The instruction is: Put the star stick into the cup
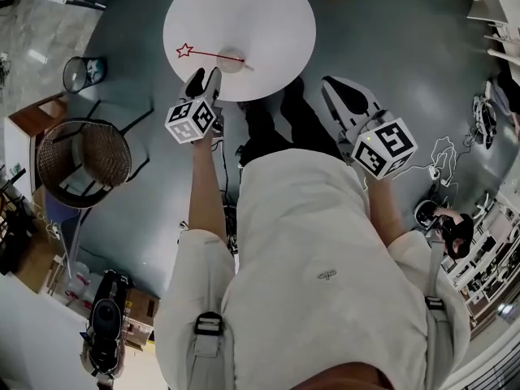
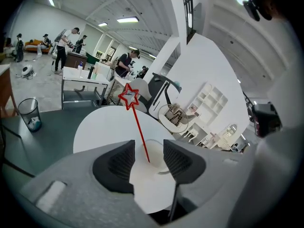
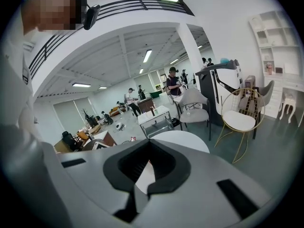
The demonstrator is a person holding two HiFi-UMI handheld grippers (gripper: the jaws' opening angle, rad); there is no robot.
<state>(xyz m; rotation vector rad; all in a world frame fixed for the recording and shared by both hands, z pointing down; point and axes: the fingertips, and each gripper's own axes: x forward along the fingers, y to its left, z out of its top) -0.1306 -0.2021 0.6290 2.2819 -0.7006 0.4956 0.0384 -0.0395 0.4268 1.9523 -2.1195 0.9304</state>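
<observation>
Red star stick (image 1: 213, 54) leans in the cup (image 1: 231, 61) on the white worktop (image 1: 276, 23). Left hand-held gripper (image 1: 206, 75) near the cup, jaws apart, holding nothing; right hand-held gripper (image 1: 333, 88) jaws together, empty. Risk: brushing the stick could tip the cup

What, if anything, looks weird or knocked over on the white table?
Nothing looks spilled or broken. The stick leans far over in the cup on the table, with its star end poking out to one side. The cup itself does not look tipped.
</observation>
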